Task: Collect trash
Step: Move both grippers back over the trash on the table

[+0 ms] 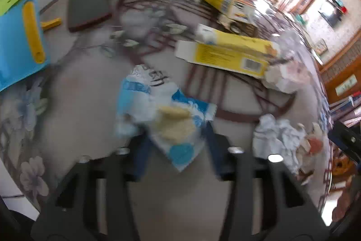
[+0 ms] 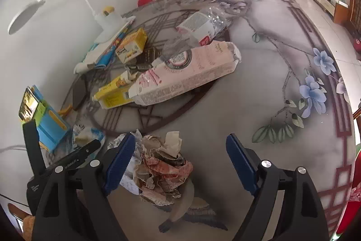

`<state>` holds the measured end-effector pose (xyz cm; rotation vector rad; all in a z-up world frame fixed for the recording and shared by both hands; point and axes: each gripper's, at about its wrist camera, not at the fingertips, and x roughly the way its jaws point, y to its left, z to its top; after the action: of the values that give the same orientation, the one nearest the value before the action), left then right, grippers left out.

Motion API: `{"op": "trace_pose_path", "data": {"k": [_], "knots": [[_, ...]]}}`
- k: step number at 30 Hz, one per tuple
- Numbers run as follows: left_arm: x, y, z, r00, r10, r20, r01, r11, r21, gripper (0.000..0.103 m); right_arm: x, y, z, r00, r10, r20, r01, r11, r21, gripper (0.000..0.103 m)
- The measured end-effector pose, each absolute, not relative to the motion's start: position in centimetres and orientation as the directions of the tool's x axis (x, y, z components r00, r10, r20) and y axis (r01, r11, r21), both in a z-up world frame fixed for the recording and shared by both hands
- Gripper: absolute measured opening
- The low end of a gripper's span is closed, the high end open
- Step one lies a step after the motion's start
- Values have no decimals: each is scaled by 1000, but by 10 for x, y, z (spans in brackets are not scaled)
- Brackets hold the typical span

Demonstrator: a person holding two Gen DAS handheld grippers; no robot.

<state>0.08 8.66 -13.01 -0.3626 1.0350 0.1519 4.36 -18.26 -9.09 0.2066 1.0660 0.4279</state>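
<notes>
1. pick-up step: the left gripper [image 1: 174, 147] looks pinched on the blue-white snack wrapper [image 1: 168, 114], beside the yellow carton [image 1: 227, 55]
2. the right gripper [image 2: 180, 164] gapes around the crumpled paper wad [image 2: 162, 171], nearer than that carton; next it must squeeze and lift

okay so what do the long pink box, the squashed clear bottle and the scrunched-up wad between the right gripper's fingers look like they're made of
Long pink box: printed paperboard, matte; its torn end shows a thin white edge.
Squashed clear bottle: thin see-through plastic, glossy, creased, with a paper-like white label.
Scrunched-up wad: crumpled paper, brownish with red print and sharp creases; possibly a food wrapper. The open right gripper straddles it.
</notes>
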Motion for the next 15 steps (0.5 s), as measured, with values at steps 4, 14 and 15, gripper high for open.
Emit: {"op": "trace_pose_path", "data": {"k": [4, 14, 15], "knots": [[0, 74, -127, 523, -67, -850, -236, 946, -220, 38, 42, -180, -95, 392, 448, -803, -244, 893, 379, 79], [2, 68, -129, 526, -56, -849, -237, 949, -209, 41, 37, -160, -112, 323, 416, -850, -297, 897, 326, 73], [2, 69, -129, 527, -59, -848, -238, 948, -214, 41, 36, -158, -115, 309, 412, -857, -304, 897, 321, 69]]}}
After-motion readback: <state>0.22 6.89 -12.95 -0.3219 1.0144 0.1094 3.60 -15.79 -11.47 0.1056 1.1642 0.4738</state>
